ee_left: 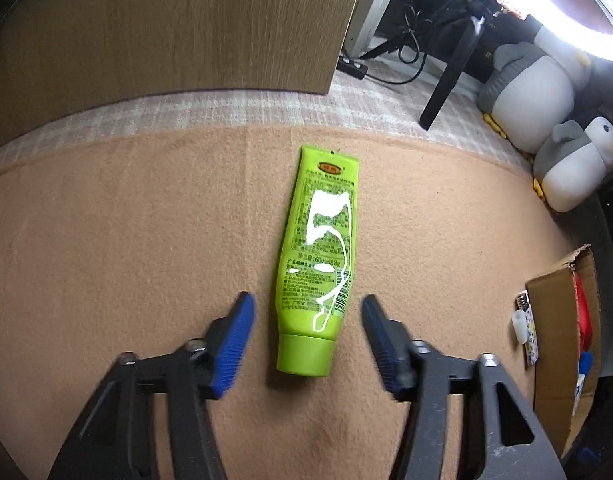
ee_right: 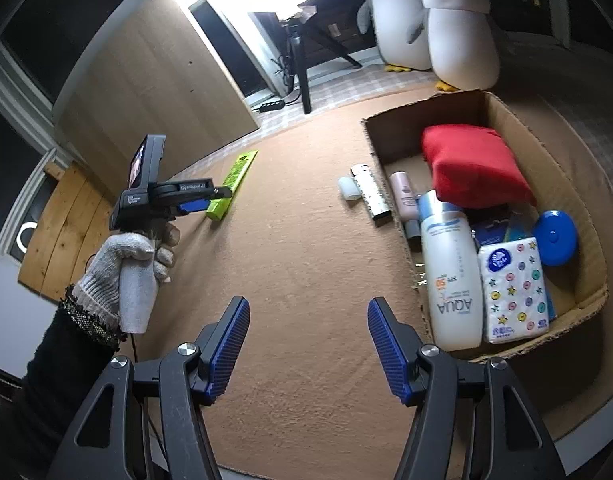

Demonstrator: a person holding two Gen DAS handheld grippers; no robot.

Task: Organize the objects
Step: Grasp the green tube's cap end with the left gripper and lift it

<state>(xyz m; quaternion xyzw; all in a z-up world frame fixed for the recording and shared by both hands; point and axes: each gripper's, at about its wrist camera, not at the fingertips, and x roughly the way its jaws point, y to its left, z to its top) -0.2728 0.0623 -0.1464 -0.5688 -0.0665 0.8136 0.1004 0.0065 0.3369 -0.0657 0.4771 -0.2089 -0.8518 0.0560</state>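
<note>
A green tube (ee_left: 318, 256) lies flat on the tan mat, cap toward me. My left gripper (ee_left: 306, 304) is open, its blue pads on either side of the tube's cap end without touching it. The right wrist view shows the same tube (ee_right: 236, 178) with the left gripper (ee_right: 204, 200) at its cap end, held by a gloved hand (ee_right: 118, 264). My right gripper (ee_right: 308, 308) is open over bare mat with nothing between its fingers. To its right stands a cardboard box (ee_right: 506, 112) holding a red pouch (ee_right: 472, 164), a white AQUA bottle (ee_right: 450, 276), a tissue pack (ee_right: 514, 292) and a blue lid (ee_right: 554, 236).
A small white cap (ee_right: 348, 188) and a patterned tube (ee_right: 370, 192) lie on the mat just left of the box. Two plush penguins (ee_right: 430, 20) sit behind the box. A wooden cabinet (ee_left: 166, 28), a tripod leg (ee_left: 450, 76) and a ring light stand at the back.
</note>
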